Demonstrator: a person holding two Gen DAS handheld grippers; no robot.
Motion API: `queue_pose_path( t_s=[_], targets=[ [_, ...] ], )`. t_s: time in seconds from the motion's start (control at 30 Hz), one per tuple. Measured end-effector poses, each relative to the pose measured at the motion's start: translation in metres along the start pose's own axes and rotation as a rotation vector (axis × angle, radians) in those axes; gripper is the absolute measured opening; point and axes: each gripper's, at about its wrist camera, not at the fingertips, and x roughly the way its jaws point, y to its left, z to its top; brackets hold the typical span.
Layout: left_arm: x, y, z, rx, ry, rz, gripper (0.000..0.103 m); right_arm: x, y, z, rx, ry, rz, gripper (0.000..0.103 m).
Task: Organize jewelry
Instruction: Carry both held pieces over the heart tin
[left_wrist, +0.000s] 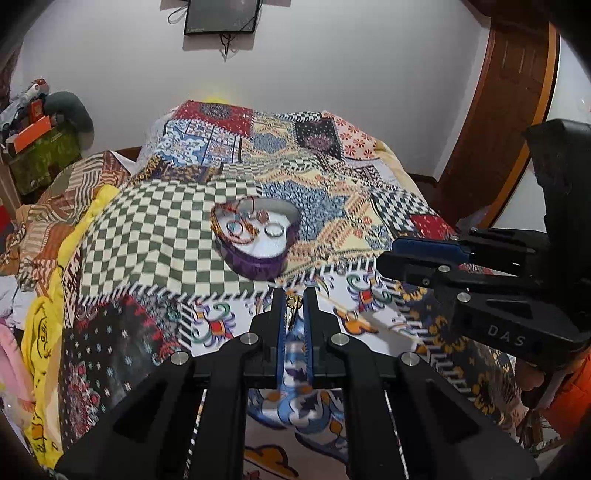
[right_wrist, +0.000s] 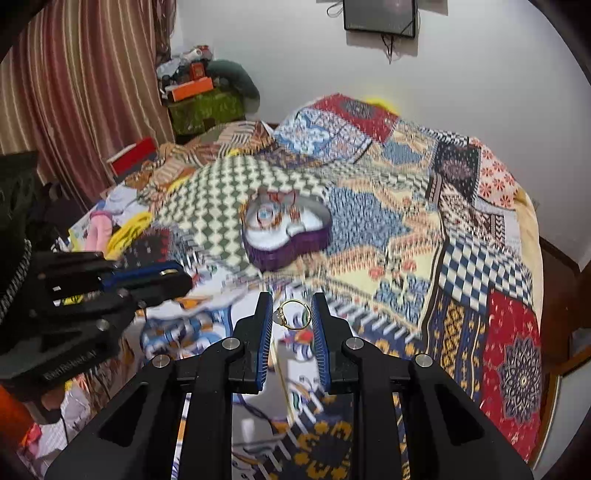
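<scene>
A purple heart-shaped jewelry box (left_wrist: 256, 236) lies open on the patchwork bedspread (left_wrist: 147, 229), with bangles and rings on its white lining; it also shows in the right wrist view (right_wrist: 286, 230). My left gripper (left_wrist: 294, 295) is shut on a small gold piece (left_wrist: 293, 308), just short of the box. My right gripper (right_wrist: 291, 301) is shut on a gold ring with a pale stone (right_wrist: 292, 314), held above the bedspread in front of the box. The right gripper also shows at the right of the left wrist view (left_wrist: 417, 258), and the left gripper at the left of the right wrist view (right_wrist: 162, 280).
The bed fills both views. Yellow and pink cloths (left_wrist: 40, 332) lie along its left edge. A cluttered green crate (right_wrist: 203, 107) and a striped curtain (right_wrist: 74, 92) stand at the far left. A wooden door (left_wrist: 509, 110) is at the right, and a dark screen (left_wrist: 221, 16) hangs on the wall.
</scene>
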Motion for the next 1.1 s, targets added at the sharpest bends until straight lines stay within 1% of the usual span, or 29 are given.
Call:
queue_pose_path(
  t_s=[0.27,0.57,0.8,1.1],
  targets=[
    [0.003,0.01,0.024,0.005,-0.04,0.017,0.007,0.009,-0.003,0.024,0.009,-0.035,0.006,0.019],
    [0.021,0.024,0.043,-0.005,-0.049,0.029,0.007,0.026,-0.01,0.046,0.026,-0.049,0.02,0.019],
    [0.045,0.035,0.051,-0.021,-0.024,0.02,0.007,0.05,-0.018,0.059,0.044,-0.018,0.035,0.019],
    [0.078,0.04,0.053,-0.02,0.045,-0.001,0.007,0.08,-0.023,0.065,0.077,0.056,0.085,0.019]
  ],
)
